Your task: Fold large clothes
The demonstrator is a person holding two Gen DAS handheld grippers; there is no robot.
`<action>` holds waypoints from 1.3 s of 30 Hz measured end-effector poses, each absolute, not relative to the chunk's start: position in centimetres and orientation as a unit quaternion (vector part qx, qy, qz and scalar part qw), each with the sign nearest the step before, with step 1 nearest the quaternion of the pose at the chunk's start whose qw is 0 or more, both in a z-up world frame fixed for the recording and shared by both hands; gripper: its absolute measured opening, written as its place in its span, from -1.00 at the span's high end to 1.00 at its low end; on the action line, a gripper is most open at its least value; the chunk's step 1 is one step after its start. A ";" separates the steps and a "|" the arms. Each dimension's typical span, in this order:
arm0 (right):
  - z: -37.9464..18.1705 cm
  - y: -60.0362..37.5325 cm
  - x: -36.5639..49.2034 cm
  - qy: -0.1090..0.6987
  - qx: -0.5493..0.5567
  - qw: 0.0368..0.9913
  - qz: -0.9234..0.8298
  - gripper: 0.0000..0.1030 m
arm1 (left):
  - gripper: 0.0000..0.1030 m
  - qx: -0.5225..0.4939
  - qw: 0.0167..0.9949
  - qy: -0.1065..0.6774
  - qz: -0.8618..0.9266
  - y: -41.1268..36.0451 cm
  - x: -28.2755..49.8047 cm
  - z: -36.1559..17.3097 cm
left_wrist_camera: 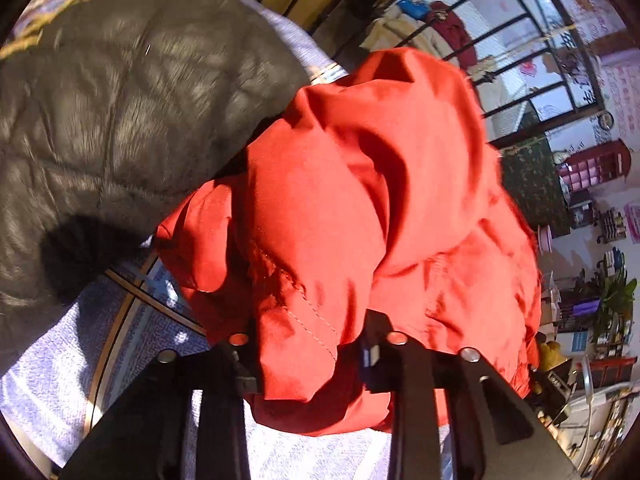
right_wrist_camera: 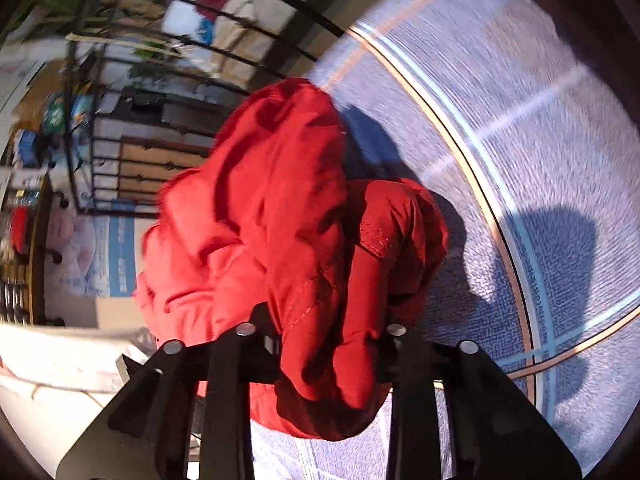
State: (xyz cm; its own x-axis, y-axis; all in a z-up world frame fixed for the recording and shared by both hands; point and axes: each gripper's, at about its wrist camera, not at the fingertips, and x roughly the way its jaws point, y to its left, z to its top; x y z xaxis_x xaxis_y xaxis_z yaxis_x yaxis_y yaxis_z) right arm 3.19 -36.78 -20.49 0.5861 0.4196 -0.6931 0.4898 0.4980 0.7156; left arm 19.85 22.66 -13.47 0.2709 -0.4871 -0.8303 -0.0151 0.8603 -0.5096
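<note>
A red padded jacket [left_wrist_camera: 360, 200] fills the middle of the left wrist view, bunched and lifted off the bed. My left gripper [left_wrist_camera: 308, 356] is shut on a fold of its red fabric, which bulges between the black fingers. In the right wrist view the same red jacket [right_wrist_camera: 280, 208] hangs in front of me, and my right gripper [right_wrist_camera: 328, 352] is shut on another thick fold of it. The fingertips of both grippers are hidden by cloth.
A dark grey quilted jacket [left_wrist_camera: 120, 100] lies at the left on the pale blue patterned bedspread [right_wrist_camera: 540, 160]. A black metal railing [left_wrist_camera: 520, 60] and cluttered shelves [left_wrist_camera: 592, 240] stand beyond the bed's edge. More clothes [left_wrist_camera: 432, 28] are piled behind the railing.
</note>
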 end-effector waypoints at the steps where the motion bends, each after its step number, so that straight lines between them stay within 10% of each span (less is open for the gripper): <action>1: -18.4 -36.4 3.4 0.449 0.482 0.753 -0.016 0.56 | 0.56 -0.204 0.776 0.574 -0.163 22.2 19.8 -11.9; 11: 2.1 -39.4 -0.8 0.347 0.357 0.867 -0.012 0.65 | 0.66 -0.086 0.819 0.451 -0.344 4.1 19.6 4.7; 21: 21.7 -45.6 -27.8 0.174 0.279 0.919 -0.218 0.65 | 0.66 -0.082 0.719 0.338 -0.602 -24.5 13.0 14.9; 30: 4.2 -42.6 -46.2 0.151 0.436 0.761 -0.456 0.62 | 0.53 0.072 0.627 0.498 -0.595 -50.7 7.9 -4.6; 39: -4.0 -42.9 -49.1 0.105 0.551 0.713 -0.421 0.51 | -0.24 0.118 0.632 0.523 -0.560 -54.2 8.2 -9.0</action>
